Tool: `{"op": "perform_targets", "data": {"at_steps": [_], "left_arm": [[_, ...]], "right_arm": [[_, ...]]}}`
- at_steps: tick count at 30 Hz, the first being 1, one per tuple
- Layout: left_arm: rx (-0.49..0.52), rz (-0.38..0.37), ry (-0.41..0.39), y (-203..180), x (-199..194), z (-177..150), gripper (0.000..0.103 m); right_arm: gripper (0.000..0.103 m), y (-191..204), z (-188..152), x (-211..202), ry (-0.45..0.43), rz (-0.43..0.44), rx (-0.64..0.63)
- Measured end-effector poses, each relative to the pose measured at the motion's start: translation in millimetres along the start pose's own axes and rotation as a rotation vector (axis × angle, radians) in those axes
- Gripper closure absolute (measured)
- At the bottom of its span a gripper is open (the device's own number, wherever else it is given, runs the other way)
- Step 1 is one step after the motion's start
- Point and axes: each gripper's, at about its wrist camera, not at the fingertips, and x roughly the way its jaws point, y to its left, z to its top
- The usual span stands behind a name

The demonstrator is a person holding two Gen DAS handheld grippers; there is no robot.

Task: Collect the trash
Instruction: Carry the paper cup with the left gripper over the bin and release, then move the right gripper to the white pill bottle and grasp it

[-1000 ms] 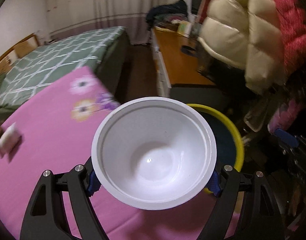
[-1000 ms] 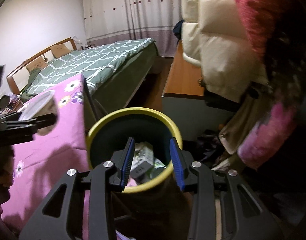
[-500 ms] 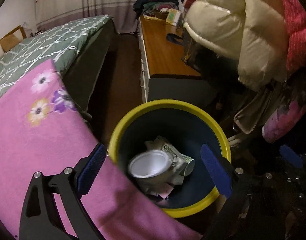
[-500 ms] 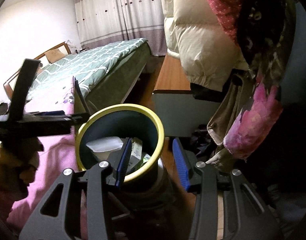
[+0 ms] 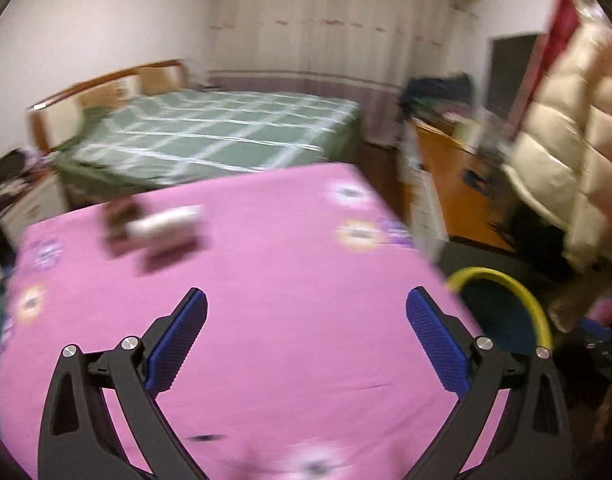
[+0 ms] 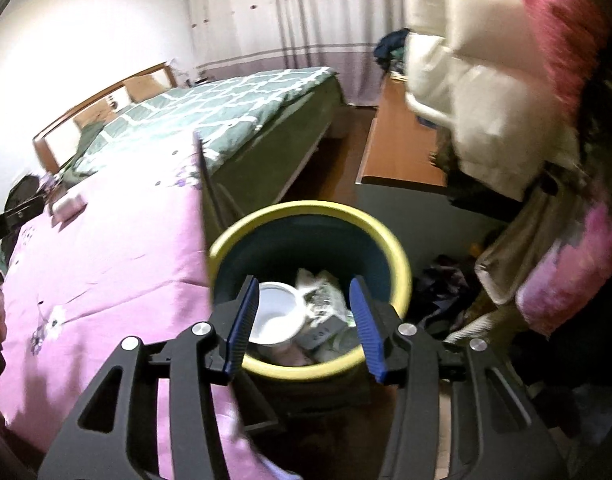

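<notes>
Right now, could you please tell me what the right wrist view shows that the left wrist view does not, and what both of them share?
Only the right wrist view looks into the bin: a white bowl lies inside among crumpled wrappers, framed by the open right gripper.

Only the left wrist view shows the open left gripper, empty, above the pink cover.

Both show the yellow-rimmed bin, the pink cover, a small pale item lying on it (too blurred to identify), the green bed and the cream jacket.
</notes>
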Motion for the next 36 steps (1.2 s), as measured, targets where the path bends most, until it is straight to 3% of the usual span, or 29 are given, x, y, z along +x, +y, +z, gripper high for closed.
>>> {"op": "perform_targets", "data": {"at_steps": [6, 10, 16, 27, 29, 32, 36], "left_arm": [[-0.166, 0.216, -0.019, 128.3, -17.1, -22.0, 0.005], [-0.219, 0.354, -0.035, 193.0, -24.6, -37.4, 0.005], [-0.269, 0.485, -0.033, 260.9, -25.9, -60.8, 0.005], [-0.366, 0.455, 0.033, 286.5, -10.1, -78.5, 0.005], [-0.371, 0.454, 0.038, 281.7, -10.4, -77.1, 0.005], [-0.361, 0.452, 0.041, 277.3, -11.0, -77.5, 0.005], [-0.35, 0.449, 0.048, 274.9, -9.8, -76.8, 0.005]], "right_arm": [[0.058, 51.2, 9.9, 10.4, 0.02, 0.066, -0.084], [0.058, 86.5, 17.0, 19.0, 0.034, 0.1, -0.14], [0.058, 149.0, 30.9, 36.9, 0.056, 0.164, -0.235], [0.056, 276.7, 63.4, 81.9, 0.098, 0.308, -0.395], [0.037, 298.3, 71.0, 92.3, 0.1, 0.345, -0.411], [0.022, 333.5, 80.5, 108.4, 0.077, 0.397, -0.448], [0.016, 384.2, 88.5, 134.2, 0.056, 0.406, -0.516]]}}
